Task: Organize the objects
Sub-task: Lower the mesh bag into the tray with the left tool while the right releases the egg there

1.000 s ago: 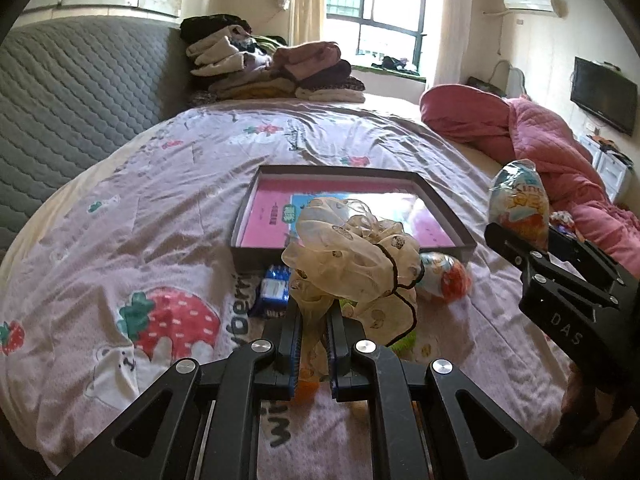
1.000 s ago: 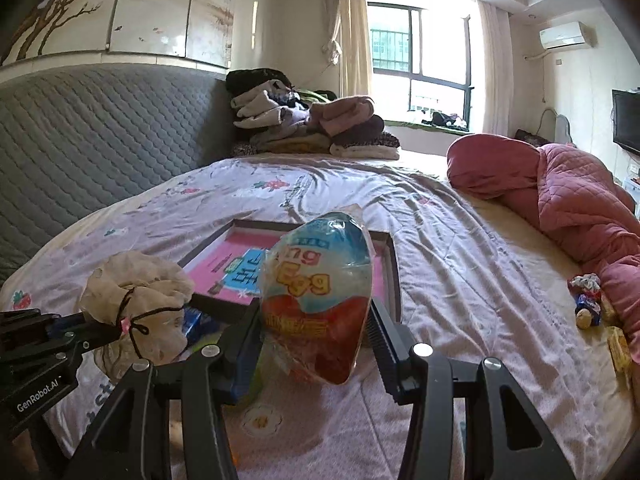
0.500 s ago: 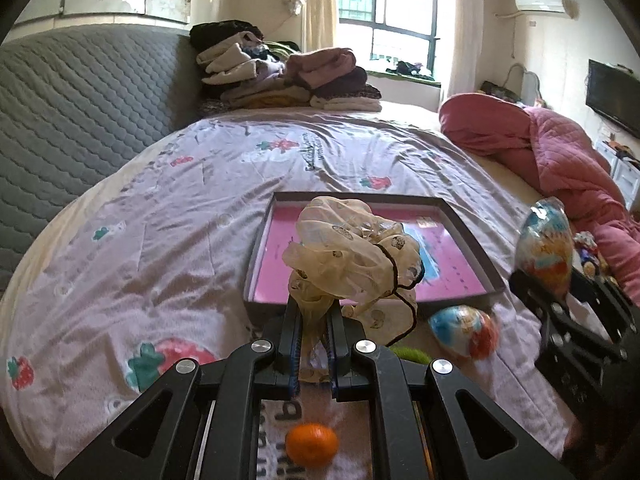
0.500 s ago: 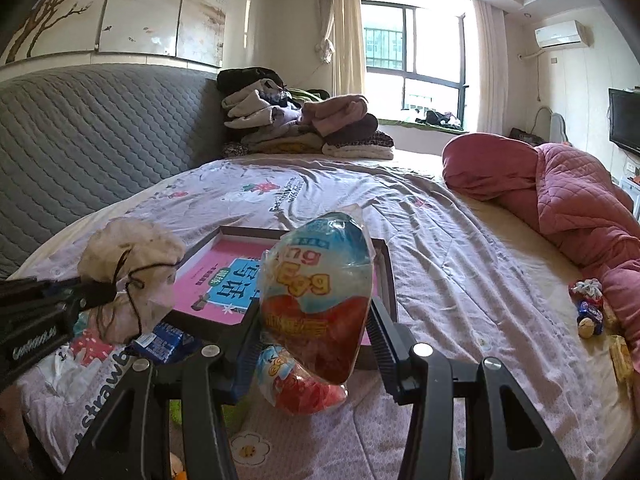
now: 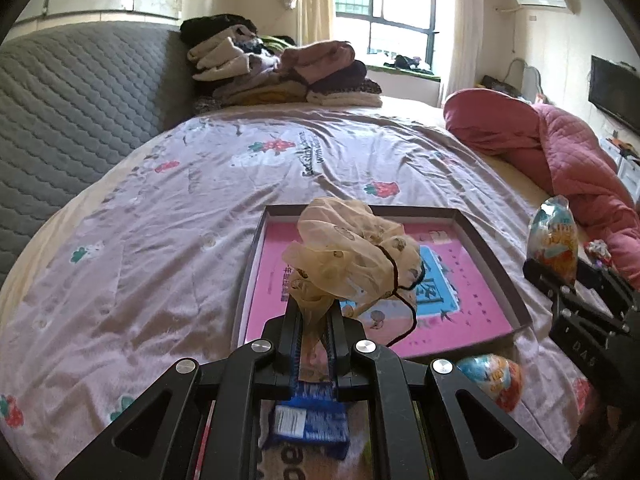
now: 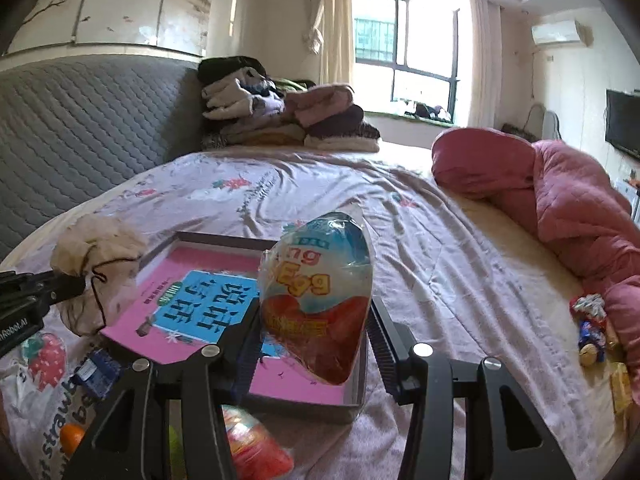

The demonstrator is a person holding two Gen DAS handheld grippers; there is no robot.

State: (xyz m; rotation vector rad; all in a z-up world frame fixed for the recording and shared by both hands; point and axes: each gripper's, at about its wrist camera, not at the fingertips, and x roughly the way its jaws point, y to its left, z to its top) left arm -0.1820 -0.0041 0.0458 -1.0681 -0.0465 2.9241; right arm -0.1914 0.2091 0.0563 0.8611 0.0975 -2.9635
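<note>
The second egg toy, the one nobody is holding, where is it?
In the left wrist view, the loose egg toy lies on the bedsheet at lower right, just in front of the tray's near right corner, below the right tool.

The wrapped egg (image 6: 316,300) carries "Egg" in yellow letters, with "7g" in red just above it; the bedsheet (image 6: 52,412) at the near left reads "strawb" in dark letters beside a printed strawberry; the left gripper (image 6: 60,286) at the left edge bears "Robot.AI" in white, its start cut off; the right gripper (image 5: 576,276) shows "DAS" on its dark body; the pink sheet in the tray (image 6: 304,410) has large Chinese characters on a blue panel, seen upside down.
</note>
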